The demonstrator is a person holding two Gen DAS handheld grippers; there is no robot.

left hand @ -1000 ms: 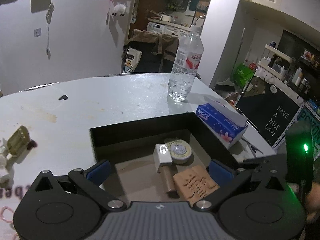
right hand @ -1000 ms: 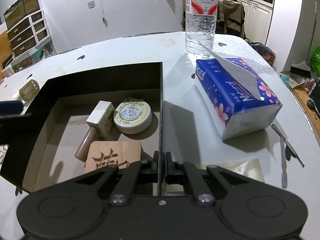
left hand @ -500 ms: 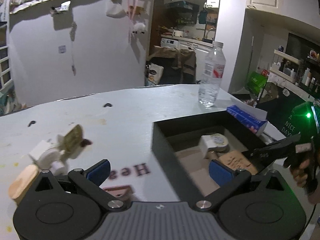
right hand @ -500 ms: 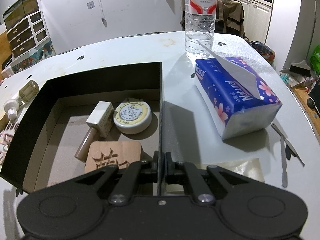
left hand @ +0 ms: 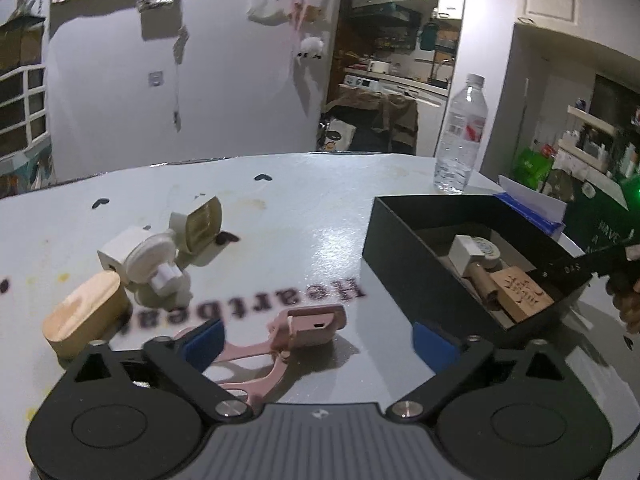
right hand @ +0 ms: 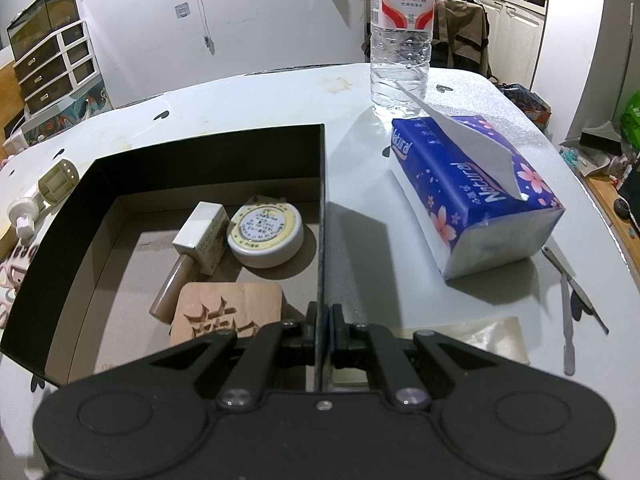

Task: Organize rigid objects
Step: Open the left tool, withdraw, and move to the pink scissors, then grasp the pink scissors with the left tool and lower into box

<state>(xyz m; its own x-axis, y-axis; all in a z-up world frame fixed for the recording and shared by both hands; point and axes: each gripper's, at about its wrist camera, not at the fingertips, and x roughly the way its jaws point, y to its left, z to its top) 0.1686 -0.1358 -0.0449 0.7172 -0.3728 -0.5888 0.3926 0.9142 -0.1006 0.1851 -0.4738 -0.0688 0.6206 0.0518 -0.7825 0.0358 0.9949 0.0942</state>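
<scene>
A black box holds a white-capped bottle, a round tin and a carved wooden block. My right gripper is shut on the box's right wall and shows at the right of the left wrist view, still pinching it. My left gripper hovers low over the table left of the box. Its jaws are closing, with a pink clip-like piece lying between them, untouched by the pads. Beyond lie a wooden oval block, white round parts and an olive-capped bottle.
A water bottle stands behind the box, a blue tissue pack to its right. Thin metal tools lie near the right table edge. A person's hand is on the right gripper. The printed letters on the tabletop lie ahead.
The left gripper has swung left, away from over the box to the loose items, and lower; the pink piece now lies between its fingers. The right gripper has kept still on the box wall.
</scene>
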